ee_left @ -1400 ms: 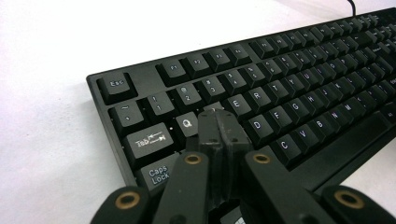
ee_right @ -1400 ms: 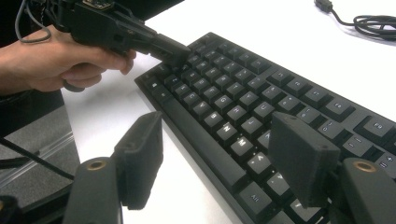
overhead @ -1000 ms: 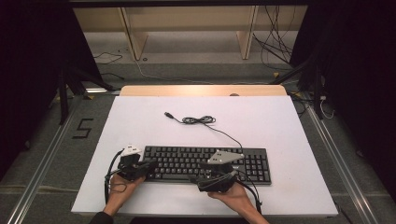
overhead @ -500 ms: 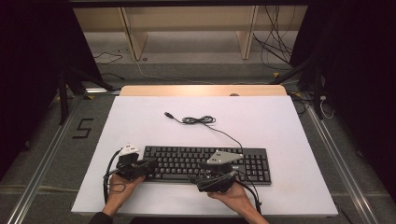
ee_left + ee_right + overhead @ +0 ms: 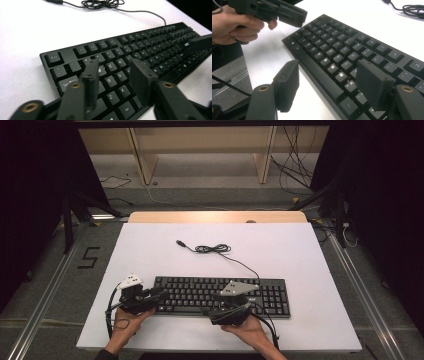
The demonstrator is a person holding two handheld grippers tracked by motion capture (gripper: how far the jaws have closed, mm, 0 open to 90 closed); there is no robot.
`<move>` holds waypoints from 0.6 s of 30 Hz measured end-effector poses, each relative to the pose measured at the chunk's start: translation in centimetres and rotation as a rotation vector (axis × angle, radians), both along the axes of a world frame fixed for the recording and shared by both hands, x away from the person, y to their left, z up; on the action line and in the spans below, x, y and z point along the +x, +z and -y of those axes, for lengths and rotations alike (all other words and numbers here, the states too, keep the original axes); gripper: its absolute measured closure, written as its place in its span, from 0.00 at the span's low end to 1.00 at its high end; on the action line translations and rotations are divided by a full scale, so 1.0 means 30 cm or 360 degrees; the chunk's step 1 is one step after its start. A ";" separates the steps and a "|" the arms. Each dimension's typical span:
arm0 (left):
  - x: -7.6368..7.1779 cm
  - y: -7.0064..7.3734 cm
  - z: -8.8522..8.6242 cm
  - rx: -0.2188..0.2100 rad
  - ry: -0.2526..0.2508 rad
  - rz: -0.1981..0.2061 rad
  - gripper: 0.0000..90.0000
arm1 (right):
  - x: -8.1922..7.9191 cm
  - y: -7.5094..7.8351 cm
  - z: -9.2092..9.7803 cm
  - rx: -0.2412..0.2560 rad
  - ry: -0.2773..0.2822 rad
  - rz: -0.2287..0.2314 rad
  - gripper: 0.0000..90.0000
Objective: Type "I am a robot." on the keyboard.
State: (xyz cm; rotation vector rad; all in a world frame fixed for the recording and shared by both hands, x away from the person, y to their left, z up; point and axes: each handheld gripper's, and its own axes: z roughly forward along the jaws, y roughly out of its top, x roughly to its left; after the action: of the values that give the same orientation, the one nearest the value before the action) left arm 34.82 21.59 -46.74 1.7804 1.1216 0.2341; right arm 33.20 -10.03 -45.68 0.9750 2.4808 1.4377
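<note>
A black keyboard (image 5: 222,295) lay flat on the white table (image 5: 300,255), near the front edge and roughly centred, its long side running left to right. Its cable (image 5: 235,260) ran off the back edge toward the middle of the table, where it was bunched in a small coil, with the plug (image 5: 181,243) lying just beyond the coil to the left. The left gripper (image 5: 159,292) sat at the keyboard's left end, held in the left hand (image 5: 127,322), its jaws pointing right across the keys. In the left gripper view those jaws stood apart with nothing between them, hovering over the letter keys near the left end; whether they touched the keys could not be told. The right gripper (image 5: 207,311) was at the keyboard's front edge, about the middle, held in the right hand (image 5: 247,330) and pointing left. In the right gripper view its jaws were spread wide and empty, one over the bare table just in front of the keyboard and the other above the bottom rows of keys, so that the front edge ran between them. The same view showed the left gripper (image 5: 297,16) farther off, over the far corner of the keyboard.
</note>
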 end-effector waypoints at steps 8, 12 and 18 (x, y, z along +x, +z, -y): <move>-0.020 0.007 0.003 -0.0063 -0.0048 0.0052 0.43 | 0.007 -0.008 -0.011 0.0002 0.0004 -0.0013 0.41; -0.032 0.013 0.004 -0.0080 -0.0056 0.0081 0.36 | 0.010 -0.014 -0.019 0.0004 0.0012 -0.0021 0.41; -0.049 0.022 0.002 -0.0098 -0.0043 0.0106 0.32 | 0.015 -0.016 -0.032 0.0004 0.0027 -0.0034 0.44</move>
State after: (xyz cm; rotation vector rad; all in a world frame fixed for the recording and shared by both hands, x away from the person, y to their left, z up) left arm 33.35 21.53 -46.08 1.7199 1.0465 0.2387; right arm 33.65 -9.08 -46.16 0.9773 2.5088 1.4432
